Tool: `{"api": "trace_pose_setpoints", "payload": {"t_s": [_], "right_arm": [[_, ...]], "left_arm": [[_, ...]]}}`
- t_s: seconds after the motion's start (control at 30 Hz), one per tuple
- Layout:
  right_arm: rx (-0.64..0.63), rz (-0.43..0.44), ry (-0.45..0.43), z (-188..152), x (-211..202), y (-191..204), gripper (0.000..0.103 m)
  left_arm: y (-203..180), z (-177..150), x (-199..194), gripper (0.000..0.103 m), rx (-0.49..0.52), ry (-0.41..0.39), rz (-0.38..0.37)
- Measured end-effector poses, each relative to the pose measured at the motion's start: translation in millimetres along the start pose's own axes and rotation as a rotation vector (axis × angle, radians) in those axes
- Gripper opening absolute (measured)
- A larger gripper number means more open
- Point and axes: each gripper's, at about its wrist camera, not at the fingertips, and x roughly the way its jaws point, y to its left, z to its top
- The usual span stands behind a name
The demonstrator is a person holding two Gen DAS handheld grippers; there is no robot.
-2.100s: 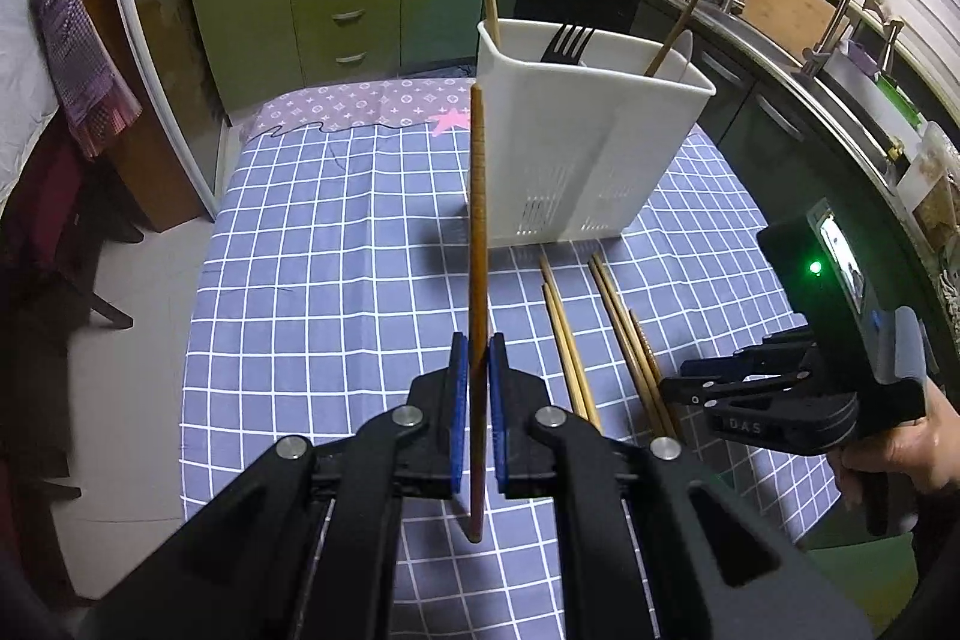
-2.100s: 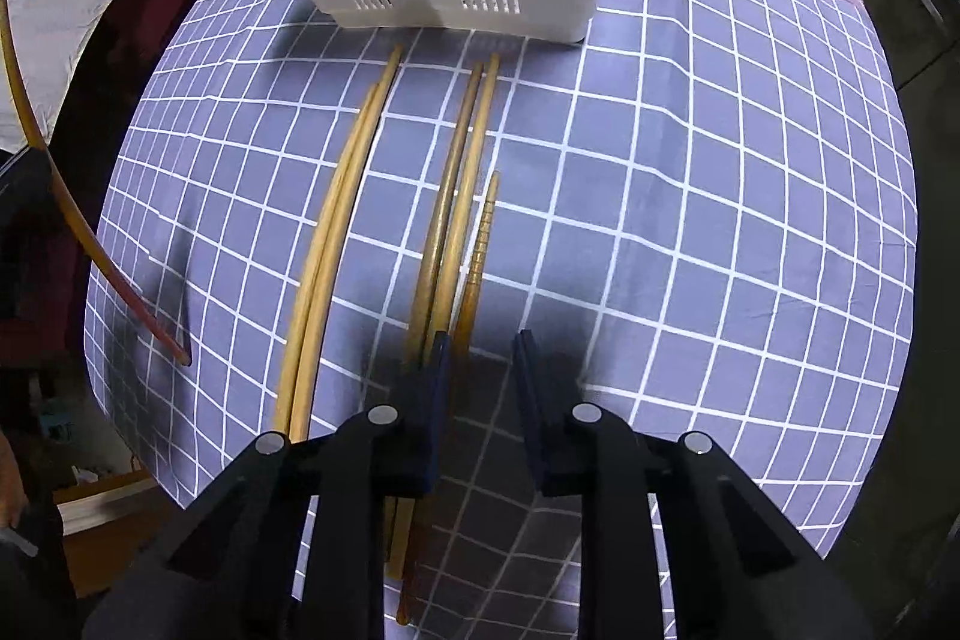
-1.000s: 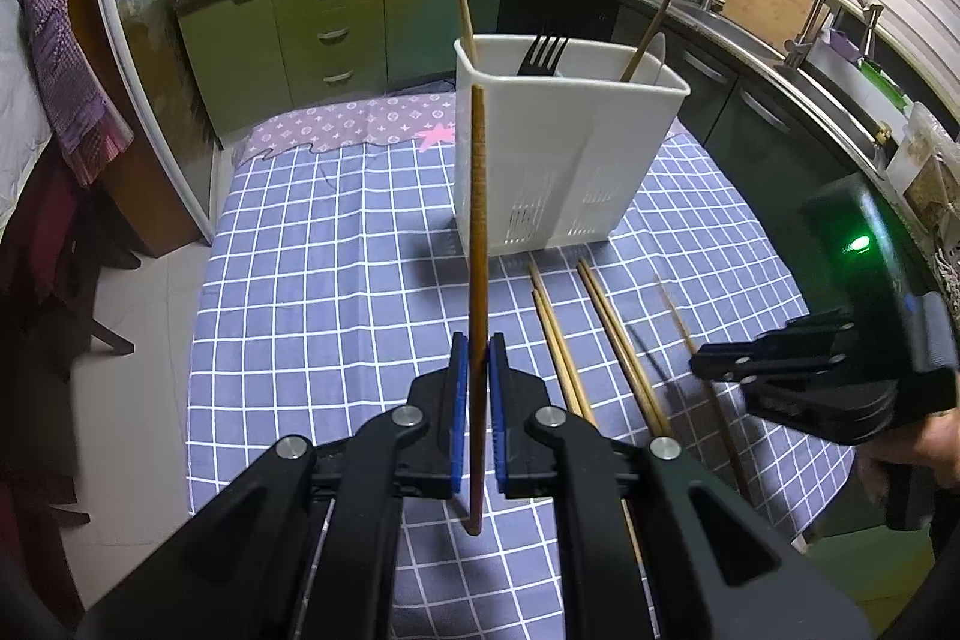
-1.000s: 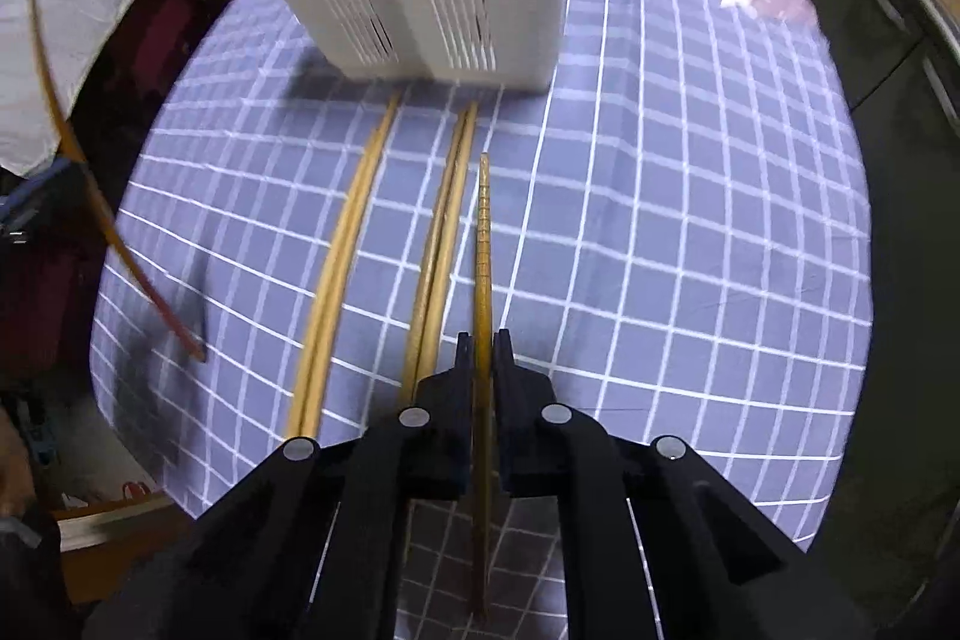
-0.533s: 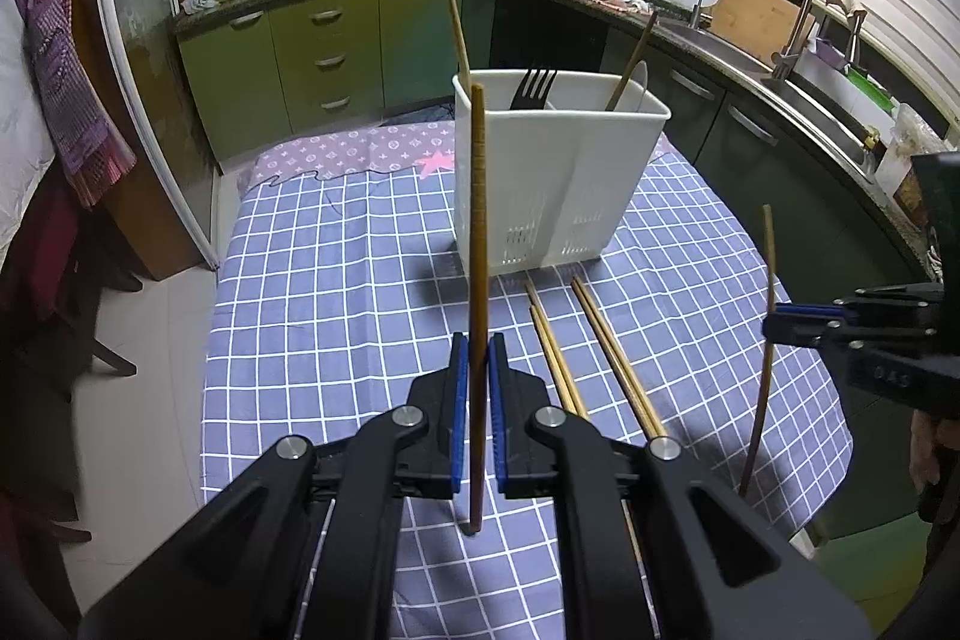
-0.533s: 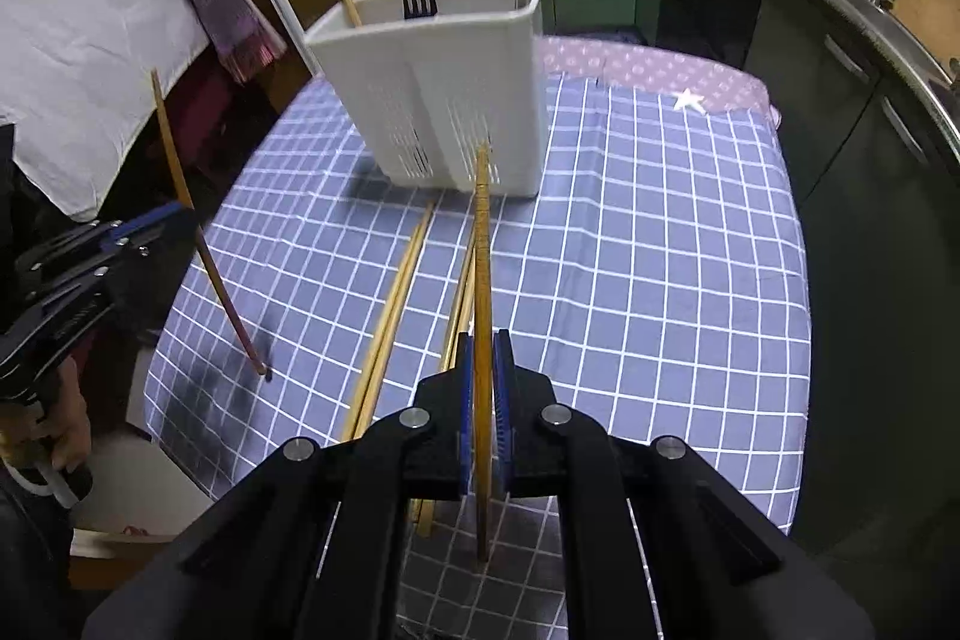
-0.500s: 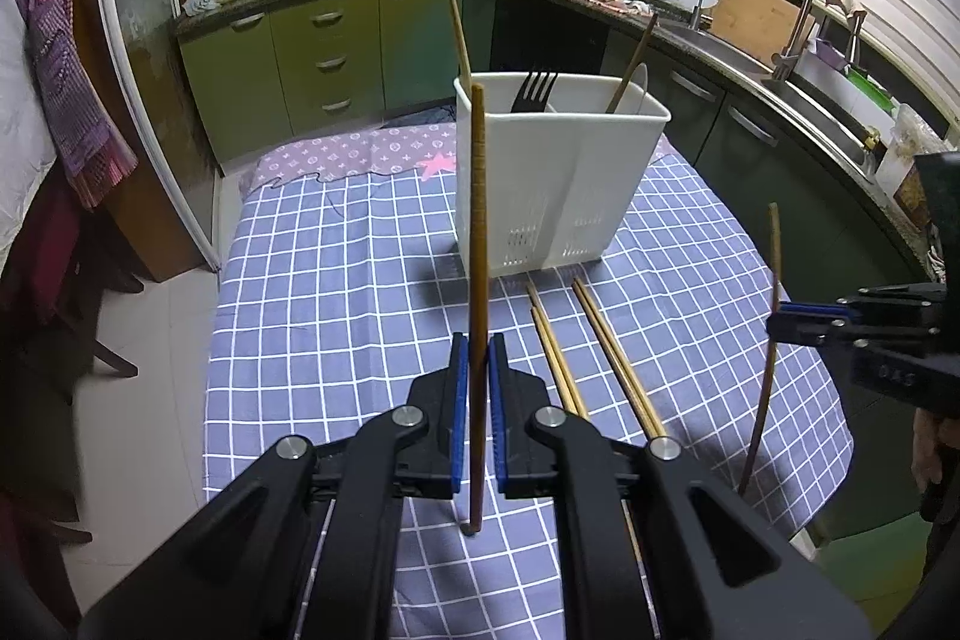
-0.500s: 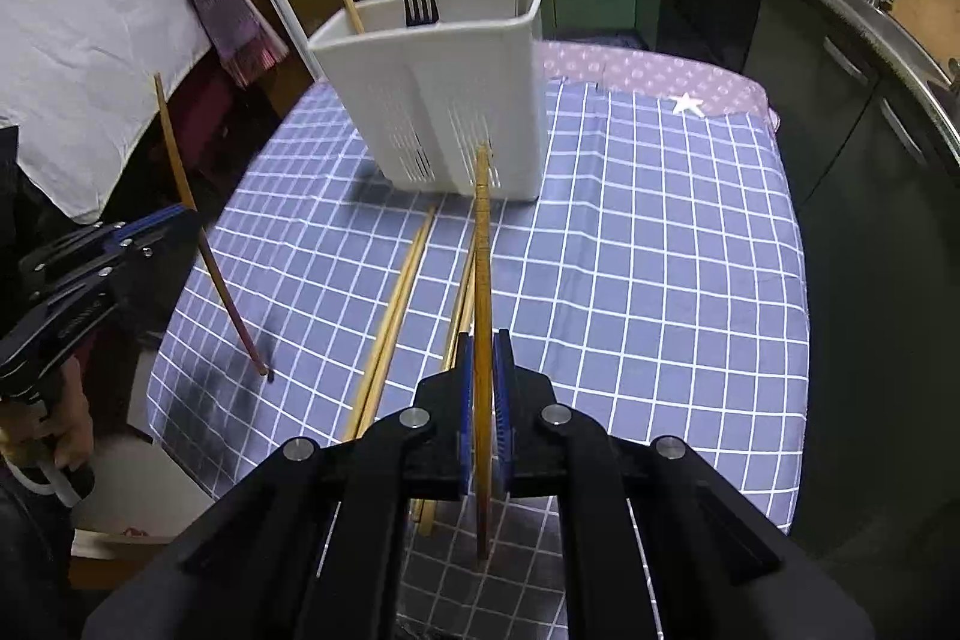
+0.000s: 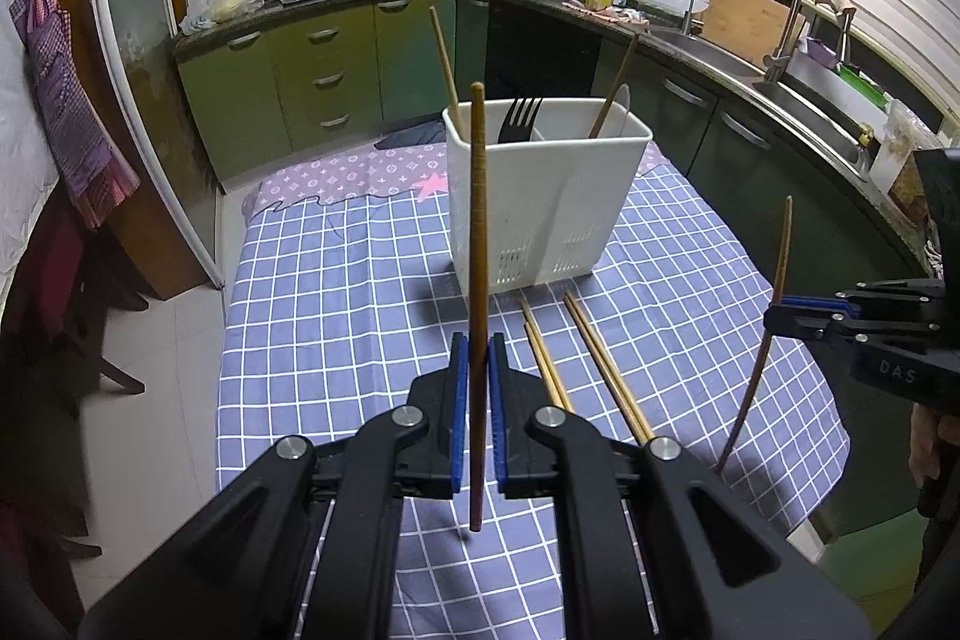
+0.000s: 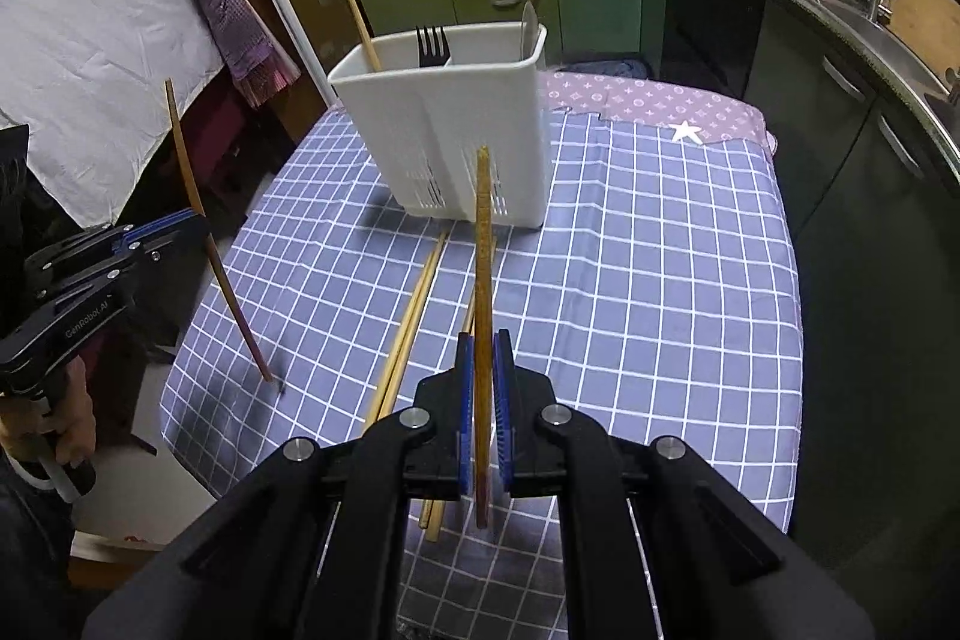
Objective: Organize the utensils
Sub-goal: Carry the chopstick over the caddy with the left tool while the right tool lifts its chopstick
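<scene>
Each gripper is clenched on one chopstick: the left gripper (image 9: 475,388) on a dark chopstick (image 9: 477,244), the right gripper (image 10: 483,394) on a lighter chopstick (image 10: 482,280). The white caddy (image 9: 558,196) stands at twelve o'clock on the counter (image 9: 336,292). Best to lift each tip clear of the rim, upright, then lower it beside the chopsticks already inside.

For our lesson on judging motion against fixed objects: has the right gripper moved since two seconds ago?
Yes. The right gripper, then open and low over the chopsticks on the table, has risen away from the tablecloth, shut on one chopstick.
</scene>
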Motion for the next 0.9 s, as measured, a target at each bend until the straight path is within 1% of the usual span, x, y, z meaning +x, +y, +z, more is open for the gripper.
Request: {"api": "trace_pose_setpoints", "payload": {"t_s": [0.3,0.5,0.7,0.8,0.9], "right_arm": [[-0.005,0.016,-0.066,11,-15,1,0.007],[-0.015,0.016,-0.094,20,-26,0,0.007],[-0.013,0.018,-0.097,21,-30,-5,0.007],[-0.005,0.02,-0.096,19,-30,-10,0.007],[-0.001,0.021,-0.095,18,-31,-14,0.007]], "left_arm": [[-4,21,-21,0.007,0.002,-0.055,-0.007],[-8,60,-44,0.007,0.005,-0.103,-0.027],[-16,114,-72,0.007,0.019,-0.25,-0.01],[-19,136,-75,0.007,0.018,-0.308,-0.01],[-23,156,-68,0.007,0.011,-0.363,-0.012]]}}
